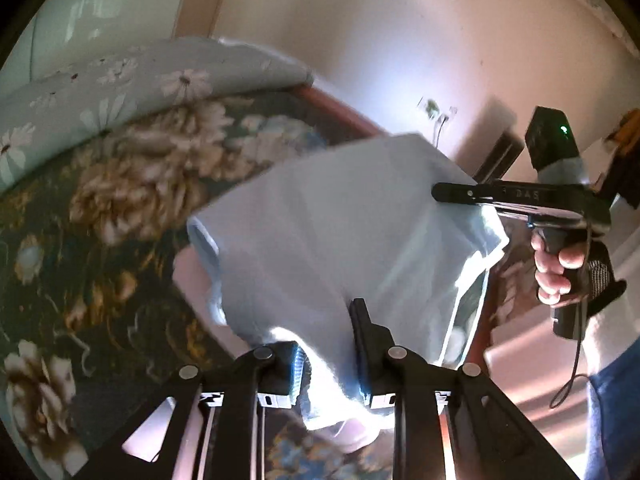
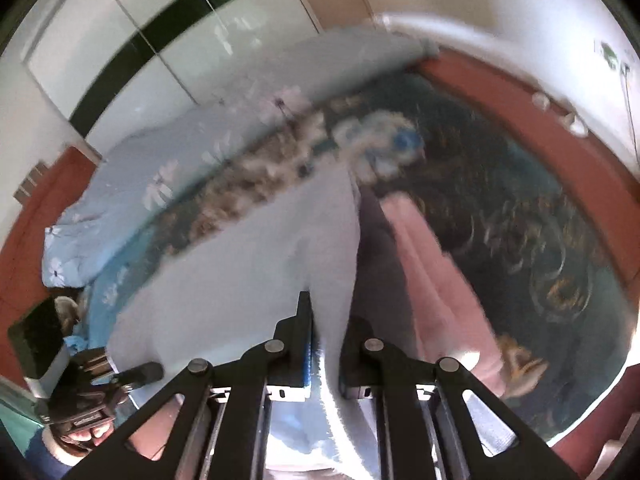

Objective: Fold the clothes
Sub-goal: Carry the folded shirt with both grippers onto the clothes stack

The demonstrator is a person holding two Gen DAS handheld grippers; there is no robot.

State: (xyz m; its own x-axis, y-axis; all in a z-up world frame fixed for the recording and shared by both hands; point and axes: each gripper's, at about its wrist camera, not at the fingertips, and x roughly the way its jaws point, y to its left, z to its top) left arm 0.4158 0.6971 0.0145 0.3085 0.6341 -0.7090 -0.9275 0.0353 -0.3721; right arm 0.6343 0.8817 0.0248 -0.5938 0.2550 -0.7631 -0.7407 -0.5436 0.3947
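Left wrist view: left gripper (image 1: pixel 326 344) at bottom centre, clamped on the lower edge of a pale blue garment (image 1: pixel 340 232); right gripper (image 1: pixel 456 192) at right of frame pinching its upper corner, hand (image 1: pixel 556 268) on the grip. Garment hangs mid-frame, lifted off the flowered bed cover (image 1: pixel 100 220), likely stretched between two points to keep it flat for a fold. Right wrist view: right gripper (image 2: pixel 326 340) closed on the same cloth (image 2: pixel 240 280), pink clothes (image 2: pixel 436 272) lying just right of it on the bed. Motion blur throughout.

Pale blue garment (image 1: pixel 340 232); dark floral bedspread (image 1: pixel 120 216); pink cloth (image 2: pixel 432 256).
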